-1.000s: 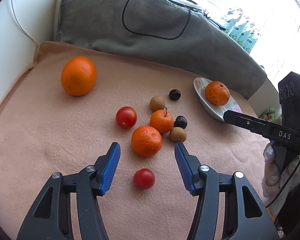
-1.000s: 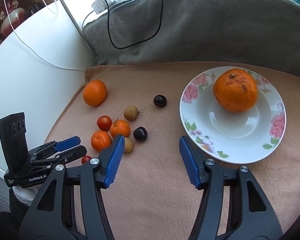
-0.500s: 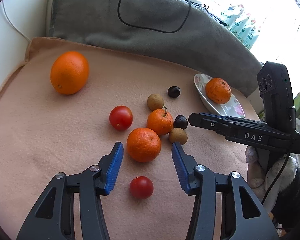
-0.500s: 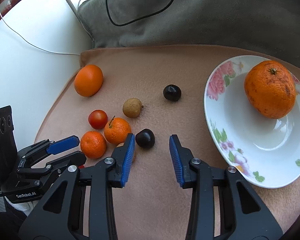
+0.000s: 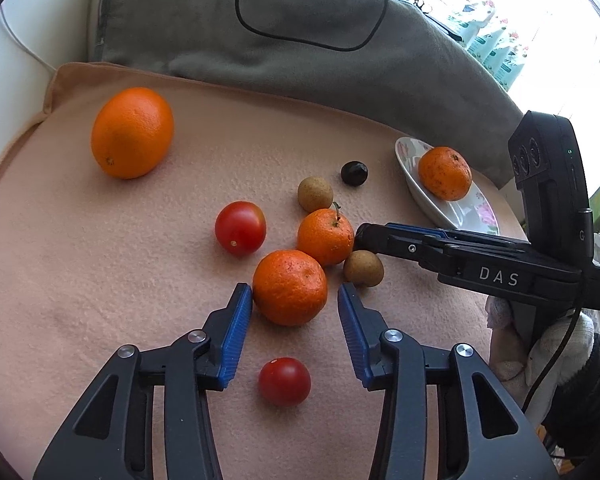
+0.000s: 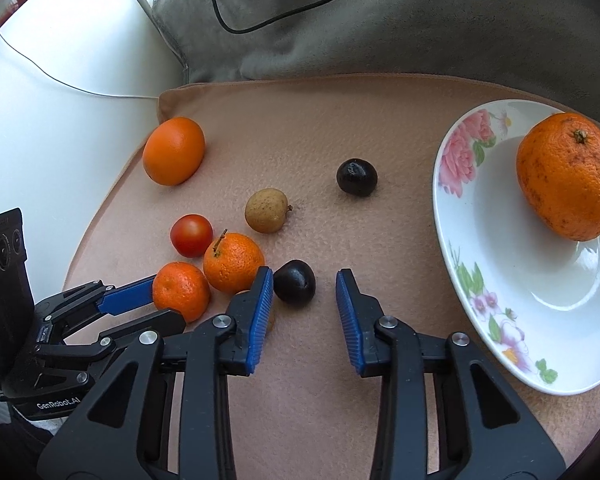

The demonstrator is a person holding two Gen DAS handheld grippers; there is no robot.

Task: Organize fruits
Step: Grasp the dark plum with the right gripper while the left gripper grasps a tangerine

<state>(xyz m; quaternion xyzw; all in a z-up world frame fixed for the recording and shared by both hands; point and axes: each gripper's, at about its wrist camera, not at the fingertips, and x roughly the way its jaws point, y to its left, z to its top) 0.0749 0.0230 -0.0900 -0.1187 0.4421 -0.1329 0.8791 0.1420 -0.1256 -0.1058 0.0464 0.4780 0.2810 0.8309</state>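
LEFT CLAW [image 5: 294, 300]: closing, pads flanking but not yet pressing the mandarin [image 5: 290, 287] mid-blanket [image 5: 60, 280] | RIGHT CLAW [image 6: 304, 292]: parted, empty, left pad just beside the dark plum [image 6: 294, 281] | HANDLING: mandarin light, soft-skinned, bruisable; clamp across widest girth, gently | DESTINATION: likely floral plate [image 6: 480, 280] at blanket's right edge, already holding one orange [image 6: 568, 182]

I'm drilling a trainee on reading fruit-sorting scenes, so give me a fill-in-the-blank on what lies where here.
1. The only fruit on the flowered plate is ____ in colour.
2. The number of red tomatoes on the cloth is ____.
3. The left gripper has its fingers on either side of a ____.
4. The fruit nearest the right gripper fingertips is ____ in colour.

Missing words: orange; two; tangerine; dark purple
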